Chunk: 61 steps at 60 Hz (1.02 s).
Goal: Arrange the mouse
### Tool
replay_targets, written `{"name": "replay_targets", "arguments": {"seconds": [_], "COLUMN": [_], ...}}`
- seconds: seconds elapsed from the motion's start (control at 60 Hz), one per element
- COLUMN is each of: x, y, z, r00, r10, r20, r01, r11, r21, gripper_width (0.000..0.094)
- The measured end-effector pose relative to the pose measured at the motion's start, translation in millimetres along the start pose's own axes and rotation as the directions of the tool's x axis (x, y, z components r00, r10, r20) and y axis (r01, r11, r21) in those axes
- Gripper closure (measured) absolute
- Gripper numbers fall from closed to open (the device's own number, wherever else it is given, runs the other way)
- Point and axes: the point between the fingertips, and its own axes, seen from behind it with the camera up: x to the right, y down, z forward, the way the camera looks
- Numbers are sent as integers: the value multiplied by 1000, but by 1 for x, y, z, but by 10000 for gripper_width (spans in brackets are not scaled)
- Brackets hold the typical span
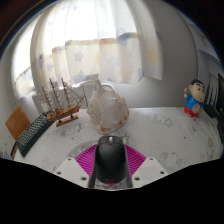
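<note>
A black computer mouse (pixel 110 160) sits between my gripper's (pixel 111 152) two fingers, its front end pointing away from me. The pink pads (pixel 86 160) press on its left and right sides with no visible gap. The mouse hides the space between the fingertips. It is above the near part of the white marbled table (pixel 160 137); I cannot tell whether it touches the surface.
Beyond the fingers stands a crumpled clear plastic object (pixel 106 108). To its left are a wooden model ship (pixel 60 105), a dark keyboard (pixel 30 133) and a small wooden board (pixel 17 120). A small cartoon figurine (pixel 194 98) stands at the far right. A curtained window is behind.
</note>
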Motion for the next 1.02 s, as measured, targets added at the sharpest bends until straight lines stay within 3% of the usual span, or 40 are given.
{"name": "replay_targets", "arguments": {"seconds": [0.15,0.233,0.267,0.317,0.367,0.483,0.733,0.9,1.017], "x": [-33,-37,-36,-34,-29,-19,-18,-18,4], "y": [53,71,69,65,54,16,-9,1,2], "z": [31,37,35,28,13,-54,-207,-237,-240], "r00": [997,996,995,993,991,985,985,988,978], "r10": [-39,-40,-50,-60,-58,-46,-58,-10,-34], "r20": [-67,-80,-88,-100,-119,-168,-163,-155,-205], "r01": [35,32,41,48,44,27,35,-11,6], "r11": [998,995,994,992,992,993,989,990,991], "r21": [-52,-95,-100,-115,-119,-111,-142,-139,-134], "gripper_width": [507,421,326,64,105,77,84,83,80]}}
